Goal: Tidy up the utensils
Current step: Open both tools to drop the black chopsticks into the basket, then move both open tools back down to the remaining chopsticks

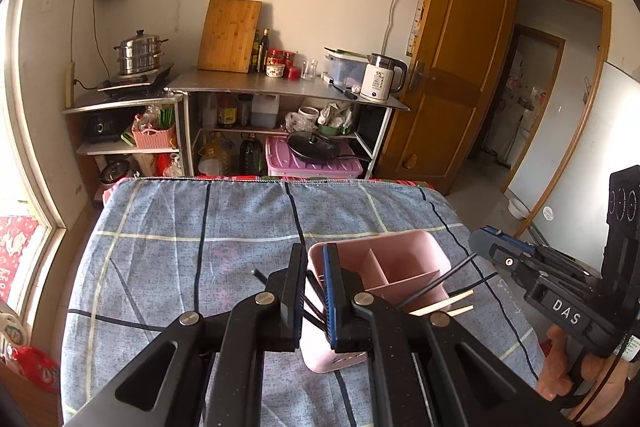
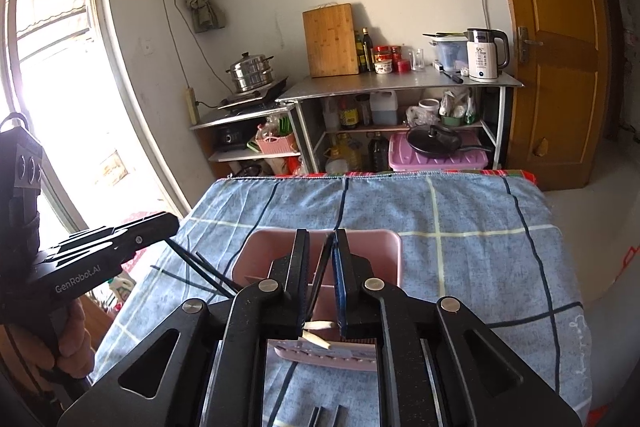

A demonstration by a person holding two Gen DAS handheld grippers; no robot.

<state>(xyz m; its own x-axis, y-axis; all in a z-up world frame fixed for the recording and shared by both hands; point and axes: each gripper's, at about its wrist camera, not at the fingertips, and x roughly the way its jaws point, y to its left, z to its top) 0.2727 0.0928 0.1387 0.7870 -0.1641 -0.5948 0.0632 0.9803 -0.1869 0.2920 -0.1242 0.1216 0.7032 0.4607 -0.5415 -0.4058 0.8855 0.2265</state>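
A pink utensil holder (image 1: 400, 267) with inner dividers is seen standing on a desk covered by a blue checked cloth (image 1: 192, 227), toward its near edge. The left tongs (image 1: 314, 255) are held over the holder's left rim, their jaws parted by only a narrow gap; black chopsticks (image 1: 314, 307) are seen running down through that gap into the holder, though whether the pads press on them cannot be told. The right tongs (image 2: 322, 247) are poised over the holder (image 2: 384, 251) from the near side, likewise only slightly open, with a dark chopstick (image 2: 320, 275) slanting between the jaws; a firm grip cannot be confirmed there either. Pale chopstick ends (image 2: 318, 331) are visible jutting out just below the right tongs, and in the left view they are seen beside the holder's right wall. A hand (image 2: 72, 339) is wrapped round the left handle. Behind the desk, a steel shelf unit (image 1: 280, 87) carries a cutting board (image 1: 230, 35), a kettle (image 1: 382, 77) and a steamer pot (image 1: 140, 53).
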